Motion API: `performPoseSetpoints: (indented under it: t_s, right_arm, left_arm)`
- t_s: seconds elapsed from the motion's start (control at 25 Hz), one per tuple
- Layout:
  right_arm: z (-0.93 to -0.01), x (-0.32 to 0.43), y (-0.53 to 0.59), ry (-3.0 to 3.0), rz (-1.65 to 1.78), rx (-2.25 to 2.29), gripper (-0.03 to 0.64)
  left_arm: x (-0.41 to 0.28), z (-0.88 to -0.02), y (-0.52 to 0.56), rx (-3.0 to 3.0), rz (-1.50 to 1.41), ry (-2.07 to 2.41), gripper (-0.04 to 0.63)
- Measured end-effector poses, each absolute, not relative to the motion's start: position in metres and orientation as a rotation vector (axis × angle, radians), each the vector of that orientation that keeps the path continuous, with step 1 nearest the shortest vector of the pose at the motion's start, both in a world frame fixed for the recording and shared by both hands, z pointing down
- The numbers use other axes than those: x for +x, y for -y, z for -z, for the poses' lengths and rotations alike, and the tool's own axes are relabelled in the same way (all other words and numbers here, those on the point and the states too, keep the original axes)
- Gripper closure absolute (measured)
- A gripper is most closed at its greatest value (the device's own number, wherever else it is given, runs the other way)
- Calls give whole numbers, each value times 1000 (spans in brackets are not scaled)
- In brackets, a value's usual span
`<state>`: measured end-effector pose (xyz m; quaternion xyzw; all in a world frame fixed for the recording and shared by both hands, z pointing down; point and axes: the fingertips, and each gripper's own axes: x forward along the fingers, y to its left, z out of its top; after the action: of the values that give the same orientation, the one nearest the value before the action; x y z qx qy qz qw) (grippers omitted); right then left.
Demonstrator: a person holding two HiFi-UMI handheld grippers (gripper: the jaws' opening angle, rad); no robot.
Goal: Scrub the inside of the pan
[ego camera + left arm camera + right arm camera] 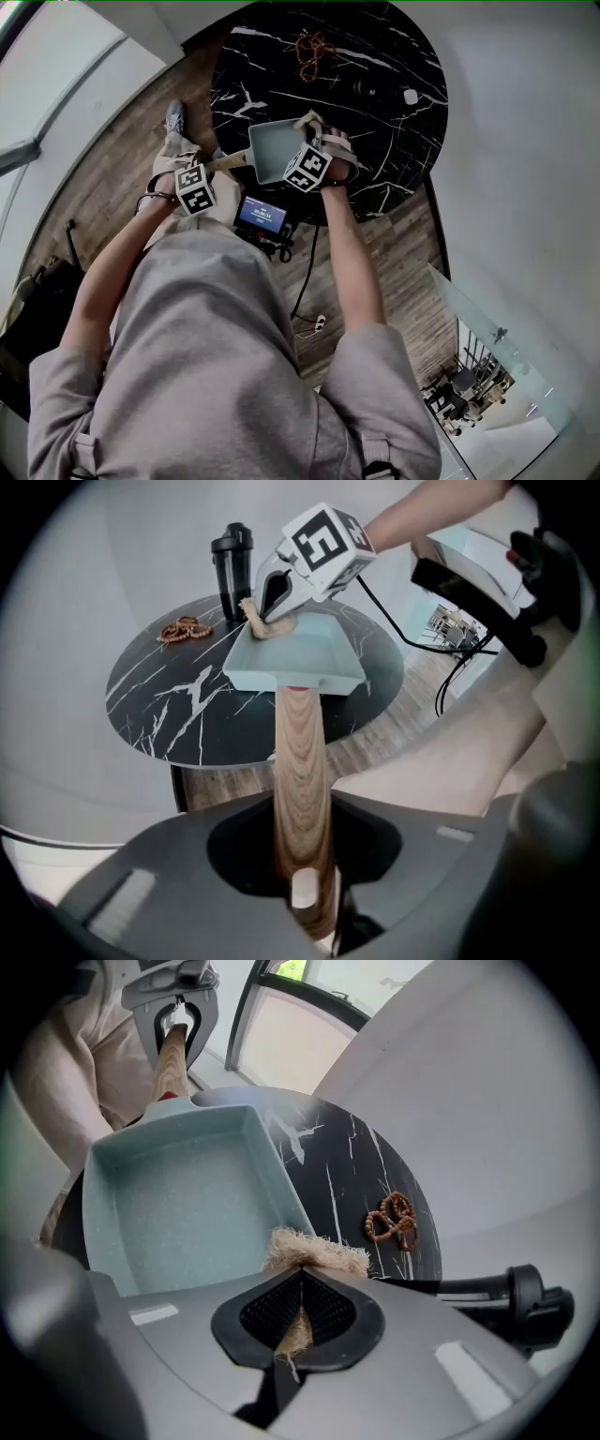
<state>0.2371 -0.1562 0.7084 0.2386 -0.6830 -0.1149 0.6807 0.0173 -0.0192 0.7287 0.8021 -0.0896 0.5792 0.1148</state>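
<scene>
Right gripper view: right claw (pixel 298 1309) clamps tan fibrous scrub pad (pixel 315 1253) at 5 o'clock rim of pale-blue square pan (pixel 178 1204), over black marble desk (pixel 342 1171). Left claw (pixel 305 874) closed on wooden handle (pixel 300 752). Best: brace handle, press pad flat.

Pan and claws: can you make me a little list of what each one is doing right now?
pan: pale blue, square, held over the black marble table
left claw: shut on the pan's wooden handle
right claw: shut on a straw-coloured scrubber
scrubber spot: at the pan's rim, near a corner
also on the table: brown beads, black bottle
</scene>
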Motion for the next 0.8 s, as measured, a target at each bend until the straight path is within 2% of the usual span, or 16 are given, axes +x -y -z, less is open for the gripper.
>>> performPoseSetpoints:
  t_s: [0.28,0.8]
  right_arm:
    - [-717,239,154,1505,188,543,598]
    - [-724,244,109,1511,-324,371,598]
  left_arm:
    - [17,-731,19,2344,-1702,273,520]
    - [16,-732,17,2251,-1679,297,525]
